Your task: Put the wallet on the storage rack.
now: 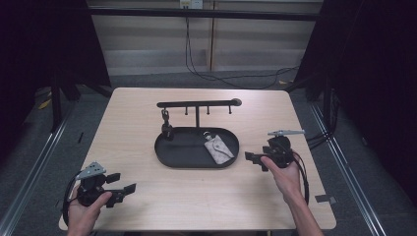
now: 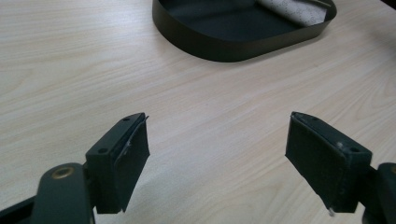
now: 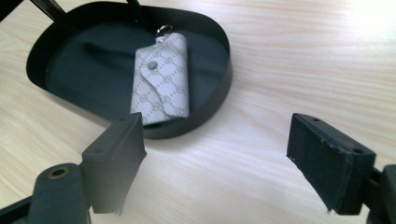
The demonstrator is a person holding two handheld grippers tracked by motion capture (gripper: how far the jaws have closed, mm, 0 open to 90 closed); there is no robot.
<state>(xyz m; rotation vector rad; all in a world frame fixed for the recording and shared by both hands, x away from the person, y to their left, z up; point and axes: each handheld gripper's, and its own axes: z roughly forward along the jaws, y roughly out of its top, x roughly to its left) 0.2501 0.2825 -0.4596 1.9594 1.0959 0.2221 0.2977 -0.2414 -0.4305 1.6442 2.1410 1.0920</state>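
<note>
Right now your right tool (image 1: pixel 253 158) sits just off the right end of the black tray (image 1: pixel 167 160), jaws spread with nothing between them. The key pouch (image 1: pixel 219 150) lies flat in the right half of that tray, ring end toward the stand's post. No earlier picture is at hand, so judge only the stance: wide enough to straddle the pouch.

Likely step: reach in for the pouch. Come over the tray wall, not through it; the near end of the pouch lies close against the rim (image 3: pixel 205 119), leaving little room for a jaw there. Better to pinch across the narrow width, near the snap button (image 3: pixel 152 66), and lift straight before heading for a hook on the bar (image 1: pixel 196 103).

Your left tool (image 1: pixel 124 189) rests at the counter's (image 1: pixel 147 206) near left corner, jaws spread, empty.

View notes: the right tool's camera gives the pouch's flap, snap and ring (image 3: pixel 163 29); the high view alone gives the bar, its pegs and the dark item already hanging at left (image 1: pixel 166 125). The left tool's camera catches just a corner of the pouch (image 2: pixel 294 10).
</note>
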